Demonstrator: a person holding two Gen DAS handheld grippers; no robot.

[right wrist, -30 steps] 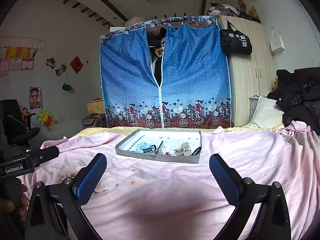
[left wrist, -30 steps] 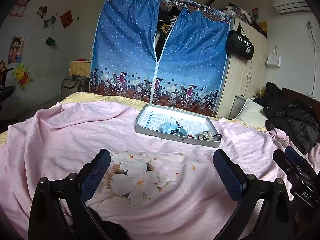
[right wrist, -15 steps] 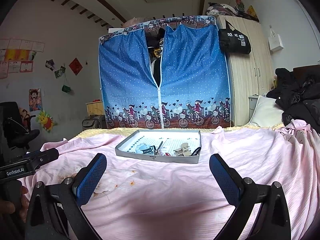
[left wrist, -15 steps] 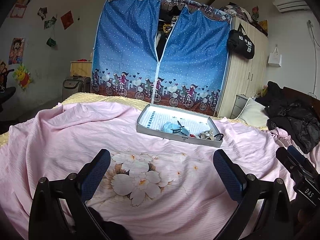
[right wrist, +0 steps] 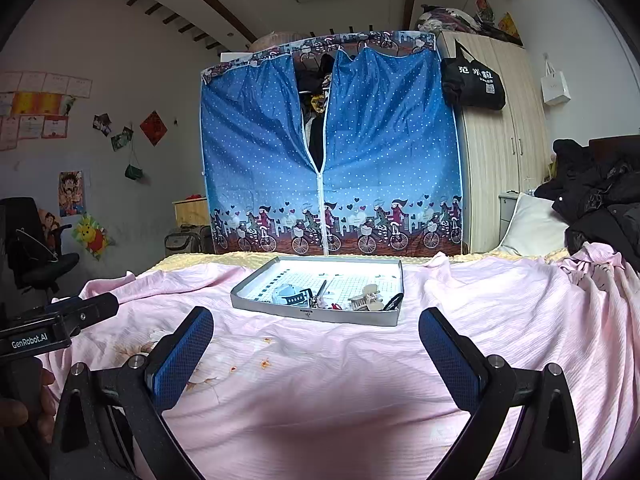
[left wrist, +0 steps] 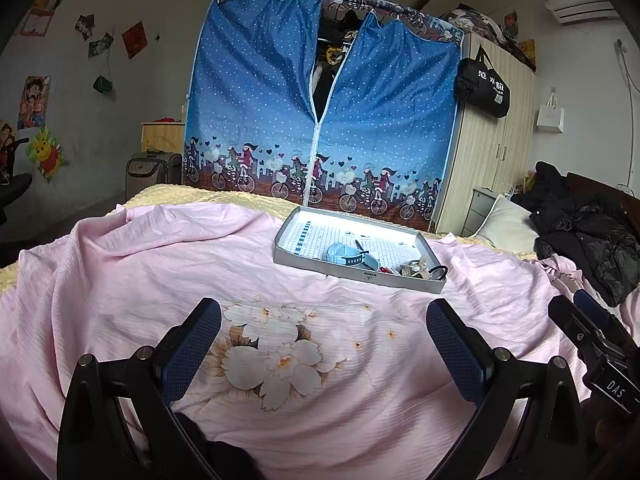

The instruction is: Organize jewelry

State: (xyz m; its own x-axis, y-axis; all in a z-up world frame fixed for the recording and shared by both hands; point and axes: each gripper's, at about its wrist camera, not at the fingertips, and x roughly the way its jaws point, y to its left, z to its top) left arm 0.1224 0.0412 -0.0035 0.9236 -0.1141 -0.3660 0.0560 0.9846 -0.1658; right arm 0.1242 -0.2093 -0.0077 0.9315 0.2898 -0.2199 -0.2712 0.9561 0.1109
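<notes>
Both tools, left (left wrist: 324, 344) and right (right wrist: 316, 344), spread wide, empty, above pink bedsheet (right wrist: 360, 380); tray (right wrist: 256, 298) at 12 o'clock.

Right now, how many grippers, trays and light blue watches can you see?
hand-held grippers: 2, the left hand-held gripper and the right hand-held gripper
tray: 1
light blue watch: 1
total: 4

Small items (right wrist: 362, 300) in tray (right wrist: 316, 314) too small to identify; black coat (left wrist: 588, 236) cut off at right edge.
</notes>
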